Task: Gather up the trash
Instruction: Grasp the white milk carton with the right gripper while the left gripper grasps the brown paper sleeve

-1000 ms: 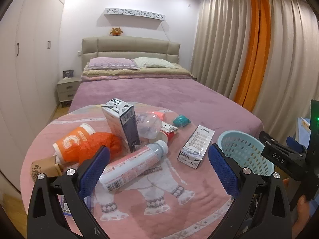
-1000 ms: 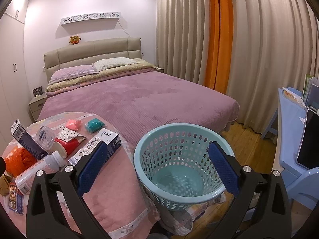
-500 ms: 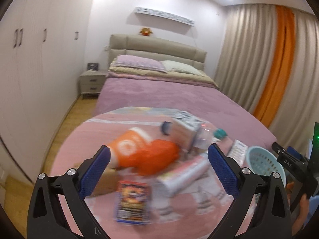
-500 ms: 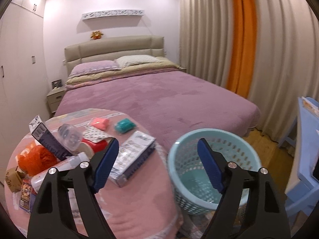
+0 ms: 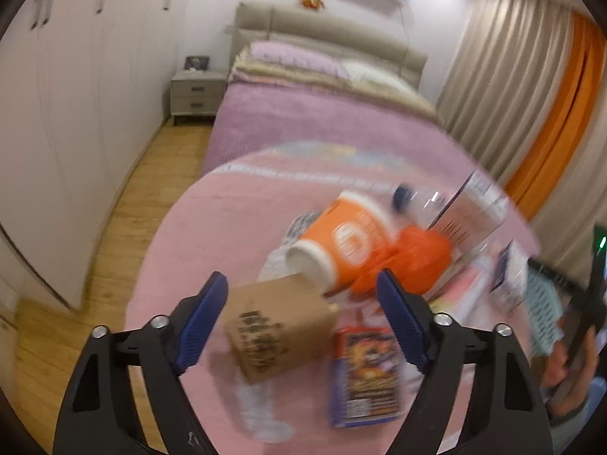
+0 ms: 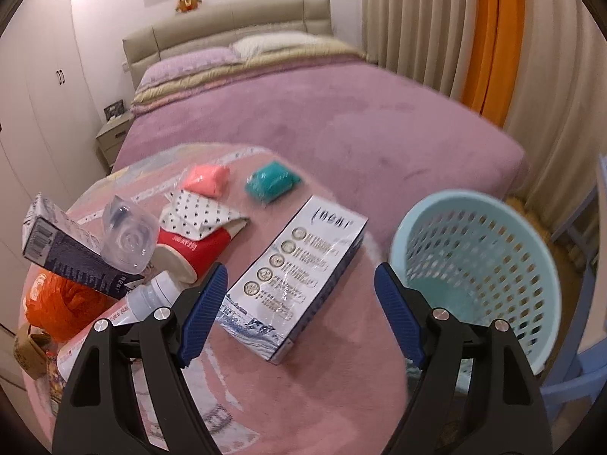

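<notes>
Between the left tool's (image 5: 303, 316) blue ribbed pads (image 5: 398, 318) sits a brown cardboard box (image 5: 279, 326) with black print; beyond it, an orange paper cup (image 5: 341, 242) with white logo. Ahead of the right tool (image 6: 301, 309): a white rectangular carton (image 6: 299, 273) with gold circles, and a pale-blue perforated plastic basket (image 6: 489, 265).

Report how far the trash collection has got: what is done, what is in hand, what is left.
Done: nothing visible; the blue basket looks empty.
In hand: nothing gripped. The left hand-held gripper is open around the brown cardboard box; the right hand-held gripper is open over the white carton.
Left: everything, including the orange cup, snack packet, red cup, pink and teal packets.
</notes>
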Demonstrator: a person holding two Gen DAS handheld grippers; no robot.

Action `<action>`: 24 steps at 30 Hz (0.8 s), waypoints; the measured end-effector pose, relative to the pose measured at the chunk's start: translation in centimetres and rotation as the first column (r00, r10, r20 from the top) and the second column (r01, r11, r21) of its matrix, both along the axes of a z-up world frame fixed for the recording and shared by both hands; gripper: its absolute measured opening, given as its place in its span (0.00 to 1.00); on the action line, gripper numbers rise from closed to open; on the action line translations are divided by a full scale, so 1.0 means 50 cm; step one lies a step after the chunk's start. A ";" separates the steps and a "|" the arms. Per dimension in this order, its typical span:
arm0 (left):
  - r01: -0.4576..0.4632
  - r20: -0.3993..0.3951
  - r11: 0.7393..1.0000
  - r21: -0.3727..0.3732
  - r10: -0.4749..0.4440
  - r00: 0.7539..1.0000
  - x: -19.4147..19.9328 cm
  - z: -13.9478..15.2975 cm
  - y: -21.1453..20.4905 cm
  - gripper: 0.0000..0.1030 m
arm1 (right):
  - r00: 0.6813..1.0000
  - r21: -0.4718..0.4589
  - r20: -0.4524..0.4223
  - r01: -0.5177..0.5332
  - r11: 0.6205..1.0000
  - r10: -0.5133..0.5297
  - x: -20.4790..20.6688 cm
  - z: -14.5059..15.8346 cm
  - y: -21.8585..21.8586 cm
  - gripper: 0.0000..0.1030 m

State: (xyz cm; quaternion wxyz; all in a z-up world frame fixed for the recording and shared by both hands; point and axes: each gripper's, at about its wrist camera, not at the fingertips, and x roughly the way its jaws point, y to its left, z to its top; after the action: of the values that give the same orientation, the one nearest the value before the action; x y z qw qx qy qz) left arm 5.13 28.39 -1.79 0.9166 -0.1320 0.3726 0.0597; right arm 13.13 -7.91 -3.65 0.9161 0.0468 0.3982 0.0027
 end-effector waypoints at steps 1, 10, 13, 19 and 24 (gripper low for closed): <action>0.019 -0.004 1.000 0.008 -0.019 1.000 0.000 -0.002 0.006 0.72 | 1.000 0.013 -0.016 0.003 1.000 -0.002 0.007 -0.007 0.000 0.74; 0.191 -0.050 0.981 -0.031 -0.192 0.980 -0.001 -0.077 0.035 0.80 | 0.992 0.072 -0.120 0.046 0.996 -0.037 0.062 -0.056 0.017 0.80; 0.207 -0.079 0.978 -0.016 -0.207 0.975 0.003 -0.095 0.028 0.78 | 0.987 0.067 -0.154 0.064 0.996 -0.053 0.078 -0.070 0.023 0.80; 0.235 -0.077 0.972 -0.014 -0.235 0.969 -0.009 -0.107 0.016 0.63 | 0.974 0.095 -0.220 0.069 0.993 -0.047 0.102 -0.104 0.035 0.80; 0.228 -0.075 0.974 0.003 -0.227 0.971 -0.023 -0.108 0.005 0.52 | 0.978 0.059 -0.202 0.074 0.996 -0.060 0.107 -0.108 0.050 0.76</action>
State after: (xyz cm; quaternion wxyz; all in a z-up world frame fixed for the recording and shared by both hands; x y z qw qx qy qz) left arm 3.97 28.67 -7.20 0.9037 -0.0805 0.4187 -0.0389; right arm 18.50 -5.39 -9.04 0.8690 0.0907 0.4861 -0.0196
